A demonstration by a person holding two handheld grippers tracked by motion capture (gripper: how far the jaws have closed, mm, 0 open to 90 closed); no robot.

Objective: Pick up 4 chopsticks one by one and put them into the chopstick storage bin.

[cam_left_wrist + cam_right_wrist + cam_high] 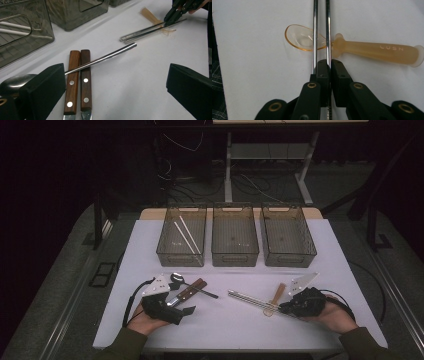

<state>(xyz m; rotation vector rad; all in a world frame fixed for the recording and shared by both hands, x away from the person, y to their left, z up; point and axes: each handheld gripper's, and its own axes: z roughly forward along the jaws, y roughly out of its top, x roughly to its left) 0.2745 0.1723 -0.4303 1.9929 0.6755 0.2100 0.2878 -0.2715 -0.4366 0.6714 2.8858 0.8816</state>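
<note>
Right gripper point(327, 65) jaws pinched shut on one metal chopstick point(328, 32) lower right of the table — white chopsticks point(186, 235) already in the upper-left bin point(181, 255), spoon point(15, 83) and knives point(78, 82) still waiting between the wide-open left gripper point(112, 92) jaws.

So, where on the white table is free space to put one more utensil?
The white table is bare along the near edge between the left gripper and right gripper, and beside the bins at both side edges. It is crowded around the knives and black spoon, and around the metal chopsticks lying across the amber spoon.
</note>
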